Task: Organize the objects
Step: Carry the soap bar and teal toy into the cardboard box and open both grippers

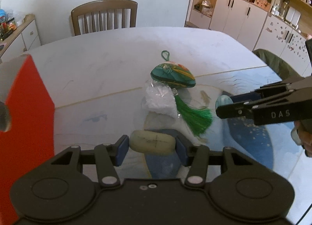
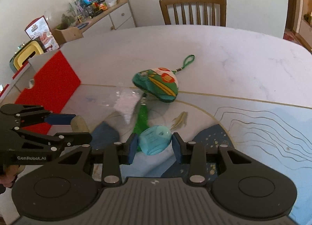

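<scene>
Item: cream oval block (image 1: pixel 151 142), held across its ends in the left gripper (image 1: pixel 151 145); blue translucent piece (image 2: pixel 155 140) clamped in the right gripper (image 2: pixel 155 143). Both look light, rigid, probably slick. Beyond them on the tabletop (image 2: pixel 224 53): soft embroidered sachet (image 2: pixel 156 85), best pinched mid-body; red box (image 2: pixel 48 90) to its left.

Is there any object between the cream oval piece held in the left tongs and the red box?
Nothing visible: the cream oval piece in the left tongs faces only bare table toward the red box.
</scene>
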A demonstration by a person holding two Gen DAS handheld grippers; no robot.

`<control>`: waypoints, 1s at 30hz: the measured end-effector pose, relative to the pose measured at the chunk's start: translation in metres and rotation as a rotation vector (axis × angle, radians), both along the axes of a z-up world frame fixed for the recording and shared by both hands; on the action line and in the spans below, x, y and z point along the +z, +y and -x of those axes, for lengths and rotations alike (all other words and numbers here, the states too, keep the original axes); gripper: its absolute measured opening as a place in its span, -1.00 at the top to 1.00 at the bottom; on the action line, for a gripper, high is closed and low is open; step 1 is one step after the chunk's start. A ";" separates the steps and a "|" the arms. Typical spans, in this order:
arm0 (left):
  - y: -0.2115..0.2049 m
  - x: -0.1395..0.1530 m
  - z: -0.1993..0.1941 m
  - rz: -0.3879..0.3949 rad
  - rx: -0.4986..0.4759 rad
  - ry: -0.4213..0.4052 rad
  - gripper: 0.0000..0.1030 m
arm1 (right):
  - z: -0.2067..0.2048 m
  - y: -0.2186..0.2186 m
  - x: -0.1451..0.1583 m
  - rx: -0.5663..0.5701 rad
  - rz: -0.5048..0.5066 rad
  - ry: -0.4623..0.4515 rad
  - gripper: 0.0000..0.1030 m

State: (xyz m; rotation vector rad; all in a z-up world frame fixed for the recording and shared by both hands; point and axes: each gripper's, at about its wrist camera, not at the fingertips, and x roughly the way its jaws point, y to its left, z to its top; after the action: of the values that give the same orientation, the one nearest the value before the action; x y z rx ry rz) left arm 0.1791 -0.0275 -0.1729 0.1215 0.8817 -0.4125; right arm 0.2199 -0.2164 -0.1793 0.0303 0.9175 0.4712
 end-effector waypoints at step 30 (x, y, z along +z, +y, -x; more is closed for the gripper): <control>0.127 0.114 0.056 0.077 0.133 -0.115 0.02 | 0.095 0.144 0.131 0.158 -0.033 -0.192 0.27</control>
State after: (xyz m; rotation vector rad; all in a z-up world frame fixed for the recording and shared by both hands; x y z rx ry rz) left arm 0.1234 0.0998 -0.0586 0.0148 0.7545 -0.3115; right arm 0.1253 -0.0727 -0.0479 -0.0571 0.7259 0.6249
